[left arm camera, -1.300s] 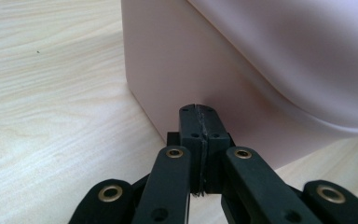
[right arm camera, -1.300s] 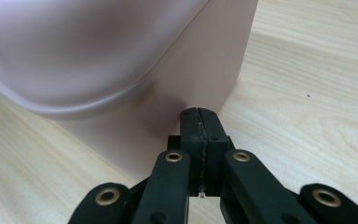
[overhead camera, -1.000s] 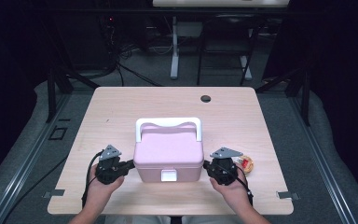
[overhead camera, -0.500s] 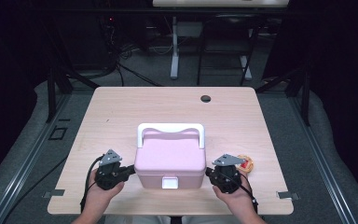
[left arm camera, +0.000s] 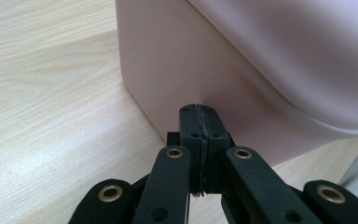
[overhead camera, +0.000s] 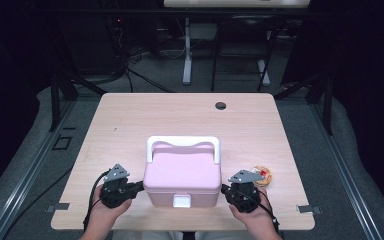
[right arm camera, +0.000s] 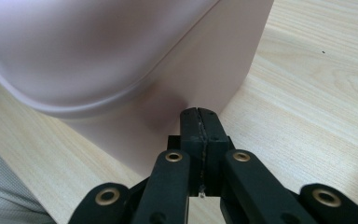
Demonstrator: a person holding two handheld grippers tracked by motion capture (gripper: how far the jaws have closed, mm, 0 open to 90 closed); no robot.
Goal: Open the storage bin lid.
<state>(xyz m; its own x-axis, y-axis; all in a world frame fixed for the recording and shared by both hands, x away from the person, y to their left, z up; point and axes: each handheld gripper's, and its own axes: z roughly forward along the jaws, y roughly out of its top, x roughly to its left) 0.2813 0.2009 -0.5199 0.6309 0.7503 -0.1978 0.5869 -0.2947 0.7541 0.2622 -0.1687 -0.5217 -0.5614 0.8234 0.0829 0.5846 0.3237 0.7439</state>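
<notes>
Two closed grippers bracket a pink lidded box (overhead camera: 182,172) at the near edge of the wooden table (overhead camera: 130,120). The left gripper (left arm camera: 199,112) has its jaws pressed flat together with nothing between them, tips at or just short of the box's left wall; the right gripper (right arm camera: 199,114) is likewise shut and empty at the right wall. Contact itself I cannot confirm from either gripper view.

With the box squeezed between two narrow tips low on smooth walls, uneven pushing could twist it or let a tip skid along the side. Since it sits so close to the near edge, any further pull toward the person risks tipping it off. Just beyond the right gripper lies a small yellow-and-red object (overhead camera: 263,174), which a sideways slide could knock.

Compared with a second ago, the box sits nearer the person, and both hands have drawn back with it. Farther off, the white handle (overhead camera: 182,142) lies folded at the back of the lid, and the dark grommet hole (overhead camera: 220,106) is unchanged.
</notes>
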